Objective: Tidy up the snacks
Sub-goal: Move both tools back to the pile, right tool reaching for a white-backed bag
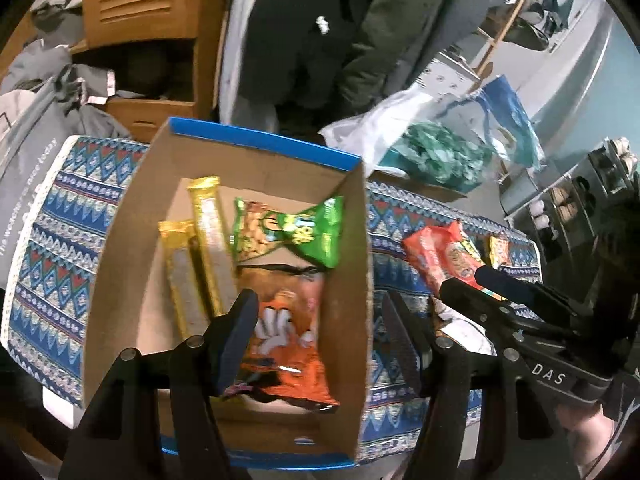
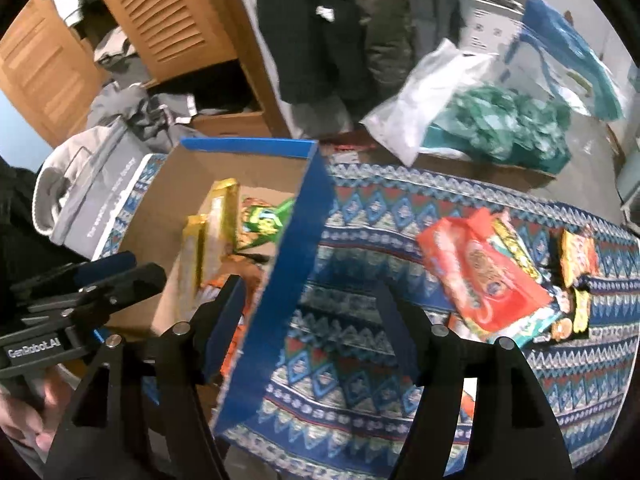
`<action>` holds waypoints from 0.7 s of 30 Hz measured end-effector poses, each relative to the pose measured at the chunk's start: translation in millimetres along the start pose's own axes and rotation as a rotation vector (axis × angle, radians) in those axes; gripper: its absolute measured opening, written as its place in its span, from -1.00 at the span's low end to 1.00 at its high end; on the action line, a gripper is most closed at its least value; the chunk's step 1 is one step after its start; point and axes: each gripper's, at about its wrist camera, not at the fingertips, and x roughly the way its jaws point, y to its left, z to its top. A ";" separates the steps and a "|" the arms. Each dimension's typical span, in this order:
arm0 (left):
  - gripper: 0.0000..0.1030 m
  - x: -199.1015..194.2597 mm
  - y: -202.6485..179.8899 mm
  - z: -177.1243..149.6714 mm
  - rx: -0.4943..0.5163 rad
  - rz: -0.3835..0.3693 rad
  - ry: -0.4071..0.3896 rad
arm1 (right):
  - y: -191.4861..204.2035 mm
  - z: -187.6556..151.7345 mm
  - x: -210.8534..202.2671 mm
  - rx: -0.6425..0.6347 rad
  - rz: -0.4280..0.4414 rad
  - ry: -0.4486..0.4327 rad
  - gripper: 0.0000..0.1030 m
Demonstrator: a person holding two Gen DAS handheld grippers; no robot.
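only leftward: whole orange packet (image 1: 286, 332)

Brown matt cardboard box (image 1: 344, 280) with glossy blue outer skin (image 2: 296, 240). Gold foil bars (image 1: 208, 240), green (image 1: 296, 228) and orange (image 1: 288, 336) snack bags, red packet (image 2: 480, 280) all looked glossy plastic. Woven patterned cloth (image 2: 360, 340) covered the tabletop. Black matt plastic fingers (image 1: 240, 328). Louvred wooden door (image 2: 176, 16), smooth.
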 end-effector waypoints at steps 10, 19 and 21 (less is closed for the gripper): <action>0.36 18.2 -55.6 -10.3 0.097 -0.022 0.055 | -47.8 -19.6 -15.2 0.037 -0.057 0.006 0.33; 0.41 42.1 -95.0 -26.7 0.165 -0.022 0.109 | -94.3 -36.4 -20.4 0.078 -0.090 0.030 0.43; 0.41 48.5 -101.2 -30.4 0.177 -0.020 0.124 | -107.9 -42.1 -14.3 0.095 -0.108 0.054 0.43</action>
